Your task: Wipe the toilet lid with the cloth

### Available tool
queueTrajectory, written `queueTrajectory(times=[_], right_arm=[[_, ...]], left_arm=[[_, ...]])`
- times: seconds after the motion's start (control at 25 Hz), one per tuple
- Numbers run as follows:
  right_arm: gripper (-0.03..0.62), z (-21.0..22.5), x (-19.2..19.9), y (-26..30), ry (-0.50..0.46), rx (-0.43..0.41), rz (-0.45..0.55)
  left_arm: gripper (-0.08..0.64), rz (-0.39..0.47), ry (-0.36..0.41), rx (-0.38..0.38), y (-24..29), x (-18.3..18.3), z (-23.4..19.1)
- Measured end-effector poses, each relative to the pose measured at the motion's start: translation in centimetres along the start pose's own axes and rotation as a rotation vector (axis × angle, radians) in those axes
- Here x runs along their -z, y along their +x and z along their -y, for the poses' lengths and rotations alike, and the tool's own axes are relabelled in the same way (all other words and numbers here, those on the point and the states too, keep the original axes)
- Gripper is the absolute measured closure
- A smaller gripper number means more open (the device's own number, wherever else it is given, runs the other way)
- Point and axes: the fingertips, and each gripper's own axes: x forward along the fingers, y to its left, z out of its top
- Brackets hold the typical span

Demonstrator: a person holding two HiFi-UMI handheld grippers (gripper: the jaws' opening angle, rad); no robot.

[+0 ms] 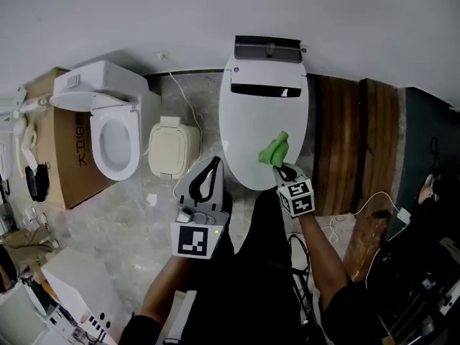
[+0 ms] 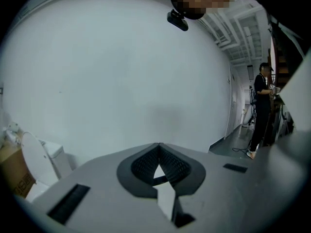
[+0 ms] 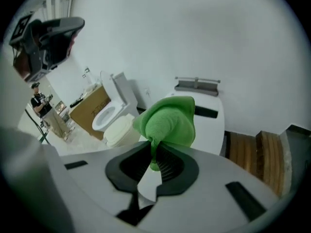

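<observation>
A white toilet with its lid [image 1: 259,121] down stands against the wall, also seen in the right gripper view as a white lid [image 3: 214,125]. My right gripper [image 1: 282,165] is shut on a green cloth [image 1: 274,149], which hangs just above the lid's near right part. In the right gripper view the green cloth [image 3: 167,123] bunches out from between the shut jaws of the right gripper [image 3: 154,152]. My left gripper [image 1: 209,175] is held left of the lid's front edge, tilted up at the wall. Its jaws [image 2: 158,152] meet with nothing between them.
A second toilet [image 1: 113,131] with its seat showing stands at the left beside a cardboard box [image 1: 68,157]. A small cream bin [image 1: 171,148] sits between the two toilets. Dark wooden boards [image 1: 356,142] lie right of the toilet. A person [image 2: 261,110] stands far off.
</observation>
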Motion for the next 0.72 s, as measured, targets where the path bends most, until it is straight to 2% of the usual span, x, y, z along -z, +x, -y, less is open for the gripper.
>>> queueTrajectory(times=[0.16,0.4,0.56,0.72], right_arm=[[0.549,-0.1,-7.9,-7.2,0.005,0.031,0.184],[0.549,-0.4,-18.7,-18.3,-0.001,0.079,0.453],[0.549,-1.2,-22.3,-25.8,0.034,0.093,0.604],[0.549,-2.0,-23.8,-31.9,0.035,0.124,0.715]], left_arm=[[0.551,0.043,0.022,0.004,-1.1,-5.2,1.6],[0.551,0.104,0.076,0.054,-2.1,-11.1,4.3],[0.551,0.121,0.103,0.068,-3.4,-13.6,6.1],[0.551,0.157,0.127,0.085,-4.4,-15.7,7.7]])
